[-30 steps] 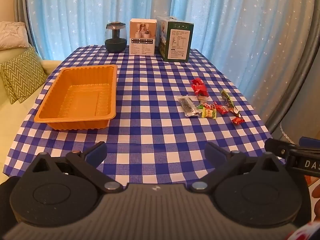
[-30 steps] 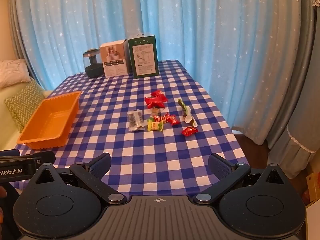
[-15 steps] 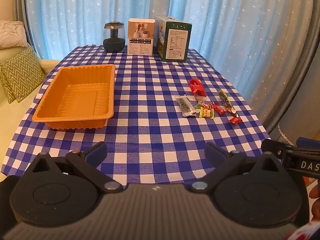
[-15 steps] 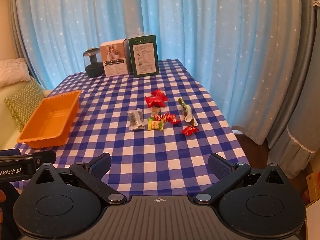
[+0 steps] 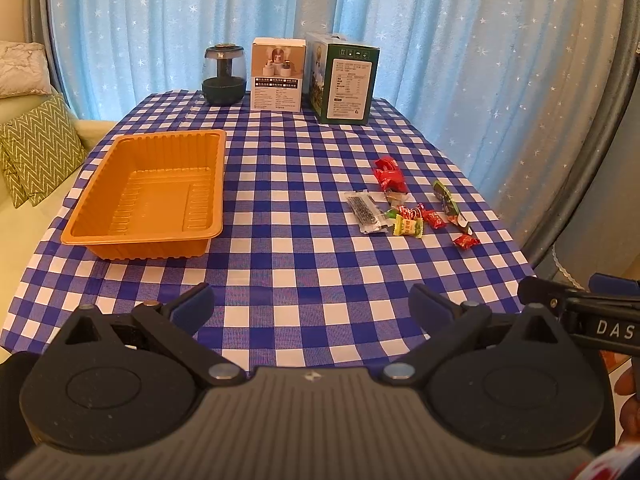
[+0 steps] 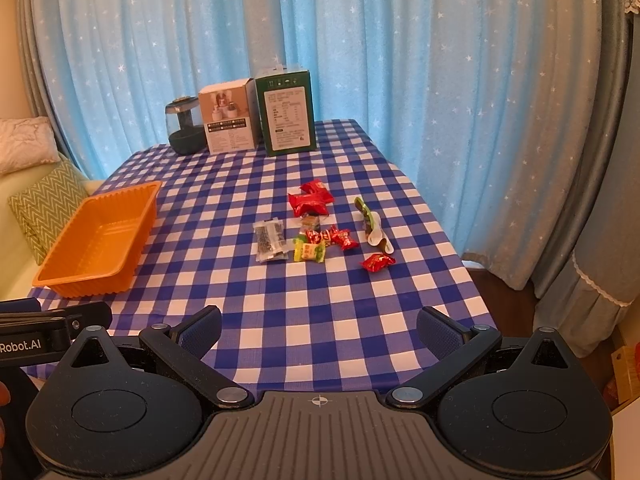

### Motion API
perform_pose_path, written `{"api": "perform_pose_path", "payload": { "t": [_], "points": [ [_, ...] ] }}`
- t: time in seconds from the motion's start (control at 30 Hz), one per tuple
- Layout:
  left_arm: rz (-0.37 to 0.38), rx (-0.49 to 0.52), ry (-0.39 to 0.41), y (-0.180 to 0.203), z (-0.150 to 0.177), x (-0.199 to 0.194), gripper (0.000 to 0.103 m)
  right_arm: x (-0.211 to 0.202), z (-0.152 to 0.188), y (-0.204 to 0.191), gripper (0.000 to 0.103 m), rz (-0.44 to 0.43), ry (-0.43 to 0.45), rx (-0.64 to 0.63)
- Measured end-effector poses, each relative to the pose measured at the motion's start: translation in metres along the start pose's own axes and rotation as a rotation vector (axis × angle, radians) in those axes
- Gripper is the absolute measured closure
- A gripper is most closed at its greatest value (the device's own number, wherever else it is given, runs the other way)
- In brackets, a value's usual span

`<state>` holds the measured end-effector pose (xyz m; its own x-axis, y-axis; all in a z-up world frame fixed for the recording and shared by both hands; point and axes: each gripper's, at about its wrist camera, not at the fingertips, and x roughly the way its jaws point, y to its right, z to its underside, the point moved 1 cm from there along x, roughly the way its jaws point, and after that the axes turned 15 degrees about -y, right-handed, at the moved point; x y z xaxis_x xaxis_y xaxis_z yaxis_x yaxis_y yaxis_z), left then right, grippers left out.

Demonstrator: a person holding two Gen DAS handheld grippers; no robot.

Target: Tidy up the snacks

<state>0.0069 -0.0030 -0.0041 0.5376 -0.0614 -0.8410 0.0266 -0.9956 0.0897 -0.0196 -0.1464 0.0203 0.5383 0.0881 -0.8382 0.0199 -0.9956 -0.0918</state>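
Both the left gripper (image 5: pixel 310 306) and right gripper (image 6: pixel 318 326) gape wide, empty; ahead, clustered candies (image 6: pixel 326 240) (touching) risk a double grab.

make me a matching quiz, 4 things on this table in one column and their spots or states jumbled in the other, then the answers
Things:
1. orange tray
2. green box
3. dark jar
4. yellow-green candy

Places or states:
A. in the snack pile on the right side of the table
B. far edge, leftmost of the three things there
C. left side of the table, nothing in it
D. far edge, rightmost, next to the white box

Pairs: 1-C, 2-D, 3-B, 4-A
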Motion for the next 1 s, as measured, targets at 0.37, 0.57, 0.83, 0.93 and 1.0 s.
{"api": "perform_pose_path", "payload": {
  "t": [0.37,0.57,0.83,0.93,1.0],
  "points": [
    [0.007,0.002,0.0,0.0032,0.0006,-0.0002,0.0,-0.0003,-0.0004,0.0029,0.0,0.001,-0.001,-0.001],
    [0.009,0.002,0.0,0.006,0.0,-0.0004,0.0,-0.0008,-0.001,0.0033,0.0,0.002,-0.001,-0.001],
    [0.01,0.0,0.0,0.0077,-0.0002,-0.0001,0.0,-0.0004,-0.0012,0.0048,0.0,0.002,-0.001,-0.001],
    [0.011,0.0,0.0,0.0077,-0.0001,-0.0001,0.0,0.0043,-0.0026,0.0064,0.0,0.002,0.0,-0.001],
    [0.011,0.0,0.0,0.0085,-0.0002,0.0,0.0,0.0036,-0.0025,0.0064,0.0,0.002,0.0,0.0]
  ]
}}
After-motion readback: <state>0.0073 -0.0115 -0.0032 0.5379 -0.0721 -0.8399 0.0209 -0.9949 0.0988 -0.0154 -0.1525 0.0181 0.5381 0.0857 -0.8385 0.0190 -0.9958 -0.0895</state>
